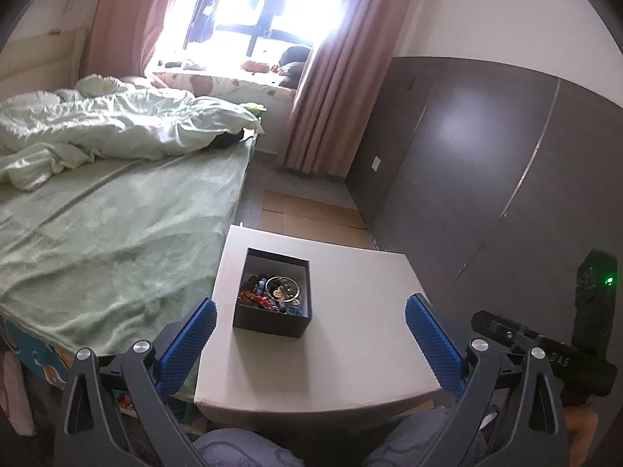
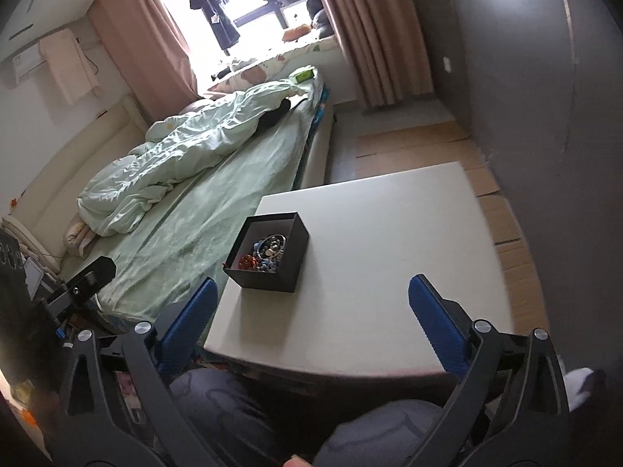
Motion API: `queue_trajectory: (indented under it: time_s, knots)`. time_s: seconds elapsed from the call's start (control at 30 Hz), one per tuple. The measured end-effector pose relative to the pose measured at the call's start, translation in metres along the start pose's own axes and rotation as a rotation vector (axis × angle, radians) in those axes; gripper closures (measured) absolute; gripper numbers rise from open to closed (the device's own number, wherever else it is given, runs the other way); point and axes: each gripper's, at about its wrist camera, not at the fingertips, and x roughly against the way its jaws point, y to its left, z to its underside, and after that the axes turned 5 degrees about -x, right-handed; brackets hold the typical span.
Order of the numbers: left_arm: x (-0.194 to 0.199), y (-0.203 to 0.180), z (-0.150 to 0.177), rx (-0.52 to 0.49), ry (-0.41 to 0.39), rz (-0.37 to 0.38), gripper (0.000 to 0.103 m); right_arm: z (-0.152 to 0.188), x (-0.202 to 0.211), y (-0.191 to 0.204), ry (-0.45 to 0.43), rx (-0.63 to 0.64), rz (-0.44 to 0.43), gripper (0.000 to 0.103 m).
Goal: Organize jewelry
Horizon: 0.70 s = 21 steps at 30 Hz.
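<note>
**Both grippers open above the table, jewelry in the black box**

Nearest to the cameras are the person's knees in grey-blue trousers, just under the near edge of the table. Above them the left gripper has its jaws spread wide, and its blue pads hold nothing. The right gripper is also released, with its jaws wide apart and nothing between the blue pads. Both grippers hang over the near part of the table and touch neither the table nor the box.

The white table stands just beside the bed. On it, toward the side of the bed, sits an open black box. The jewelry lies inside this box as a mixed heap: red and blue beads and a round metal bangle on top. The rest of the table top is bare.

To the left of the table is the bed with a pale green sheet, and a crumpled green blanket lies farther up on it. To the right is a dark grey wardrobe. At the far end are pink curtains and a bright window with dark clothes hanging outside.
</note>
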Motion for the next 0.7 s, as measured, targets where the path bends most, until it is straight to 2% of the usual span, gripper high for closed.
queue_trajectory:
  time_s: [0.2, 0.7]
  knots:
    - [0.026, -0.024, 0.007, -0.045, -0.004, -0.012, 0.009, 0.013, 0.040, -0.003, -0.037, 0.007, 0.062, 0.005]
    - [0.114, -0.071, 0.048, -0.135, -0.043, -0.040, 0.009, 0.067, 0.114, -0.001, -0.094, 0.041, 0.105, 0.005]
